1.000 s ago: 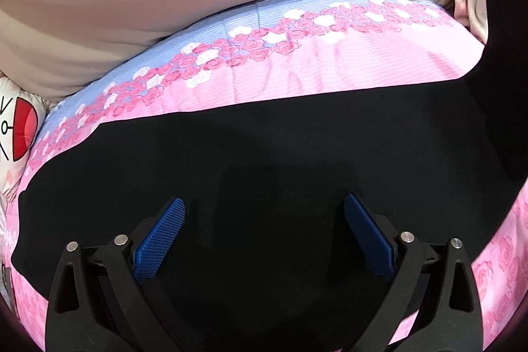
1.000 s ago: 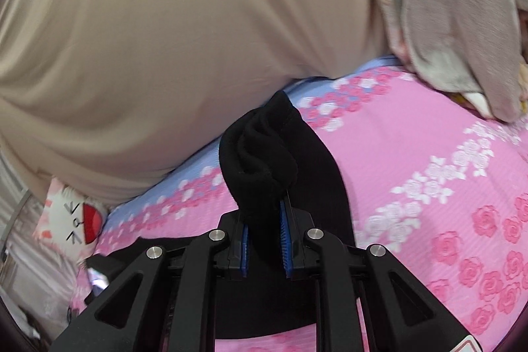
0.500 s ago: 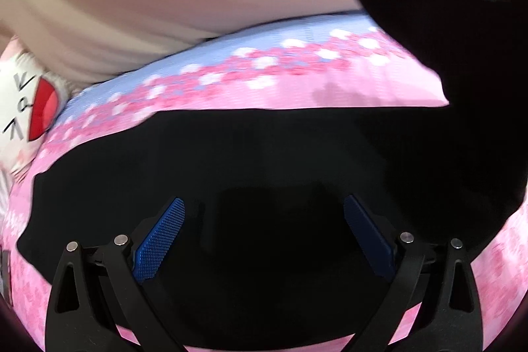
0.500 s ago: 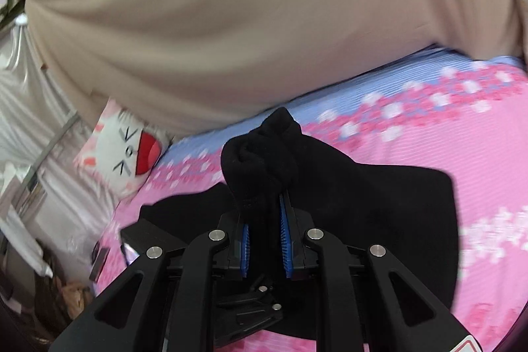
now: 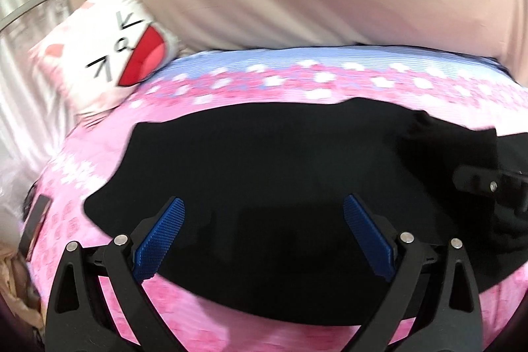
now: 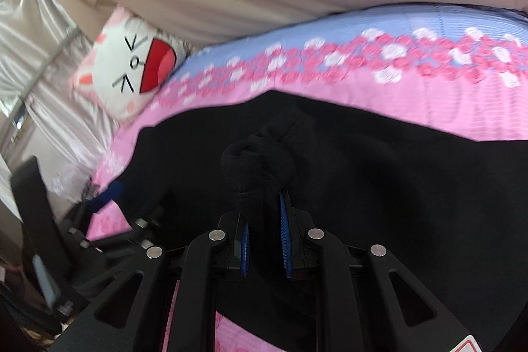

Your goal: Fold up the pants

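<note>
one pair of black pants (image 5: 264,167) lies flat on the pink sheet (image 5: 297,88), long axis running left to right. the right gripper (image 6: 265,230) has its fingers clamped on a bunched fold of the pants. the left gripper (image 5: 264,230) hangs over them, fingers wide apart. one cat pillow (image 5: 109,51) sits behind.
</note>
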`<state>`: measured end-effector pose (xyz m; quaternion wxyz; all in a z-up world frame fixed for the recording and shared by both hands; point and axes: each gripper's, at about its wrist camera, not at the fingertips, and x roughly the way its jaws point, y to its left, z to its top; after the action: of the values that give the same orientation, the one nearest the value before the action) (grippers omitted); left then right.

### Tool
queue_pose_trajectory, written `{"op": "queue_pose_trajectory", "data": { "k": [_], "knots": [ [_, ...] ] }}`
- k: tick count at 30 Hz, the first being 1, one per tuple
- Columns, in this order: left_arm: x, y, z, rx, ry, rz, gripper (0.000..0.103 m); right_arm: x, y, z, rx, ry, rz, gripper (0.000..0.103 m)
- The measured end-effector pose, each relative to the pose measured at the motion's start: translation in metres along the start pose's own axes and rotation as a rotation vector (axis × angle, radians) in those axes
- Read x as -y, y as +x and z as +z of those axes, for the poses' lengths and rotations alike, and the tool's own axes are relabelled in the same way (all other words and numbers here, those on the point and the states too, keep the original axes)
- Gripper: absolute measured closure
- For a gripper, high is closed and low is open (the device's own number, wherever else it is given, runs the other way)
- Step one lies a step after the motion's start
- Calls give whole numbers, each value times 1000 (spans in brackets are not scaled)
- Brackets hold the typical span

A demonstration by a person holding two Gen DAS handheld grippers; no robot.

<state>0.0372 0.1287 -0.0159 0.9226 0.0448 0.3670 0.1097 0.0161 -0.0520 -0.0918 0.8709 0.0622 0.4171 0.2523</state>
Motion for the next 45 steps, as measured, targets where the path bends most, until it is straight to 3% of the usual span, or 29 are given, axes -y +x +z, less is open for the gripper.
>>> {"op": "queue_pose_trajectory", "data": {
  "k": [6, 8, 9, 10, 13, 15, 16, 17, 20, 22, 23, 24, 26, 29, 33, 34, 37, 39, 43, 45],
  "knots": [
    [-32, 10, -6, -23, -69, 20, 8, -9, 23, -10, -40, -62, -52, 81],
    [-42, 14, -7, -33, -91, 22, 8, -15, 23, -14, -39, -108, -55, 62],
    [-49, 15, -8, -39, -103, 24, 8, -20, 20, -15, -44, -132, -47, 59],
    [-52, 15, -9, -41, -111, 27, 8, -28, 13, -18, -16, -159, -66, 59],
    [-68, 13, -13, -38, -134, 48, 8, -45, -25, -20, 59, -214, 31, 62],
    [-77, 14, -14, -44, -155, 65, 8, -42, -38, -10, 84, -194, 13, 75],
    [-82, 17, -15, -52, -175, 69, 8, -35, -38, -1, 100, -170, -31, 87],
    [-84, 18, -15, -57, -188, 73, 8, -29, -35, 5, 111, -155, -60, 89],
    [-94, 20, -16, -71, -224, 80, 8, -6, -1, 17, 72, -109, -98, 89],
    [-102, 18, -19, -72, -233, 85, 8, -6, 35, 8, -21, -125, -87, 89],
    [-108, 16, -21, -70, -241, 92, 8, -12, 44, 2, -11, -160, -107, 86],
    [-113, 16, -22, -67, -250, 97, 8, -23, 44, -4, 26, -225, -151, 86],
    [-131, 15, -27, -71, -296, 91, 8, -29, 41, -4, 36, -240, -177, 87],
    [-165, 20, -36, -108, -400, 61, 8, -22, 23, -5, 48, -159, -64, 87],
    [-189, 28, -44, -149, -476, 108, 8, -11, -14, -16, 109, -128, -101, 87],
    [-190, 26, -44, -144, -478, 114, 8, -3, -27, -18, 126, -104, -110, 85],
    [-179, 22, -41, -116, -442, 123, 8, 10, -61, -26, 159, -112, -193, 49],
    [-166, 23, -37, -114, -412, 122, 8, 2, -63, -28, 159, -179, -249, 49],
    [-142, 27, -26, -129, -391, 59, 8, -42, -34, -31, 115, -326, -157, 42],
    [-137, 23, -25, -125, -379, 41, 7, -56, -12, -33, 85, -394, -158, 42]
  ]
}}
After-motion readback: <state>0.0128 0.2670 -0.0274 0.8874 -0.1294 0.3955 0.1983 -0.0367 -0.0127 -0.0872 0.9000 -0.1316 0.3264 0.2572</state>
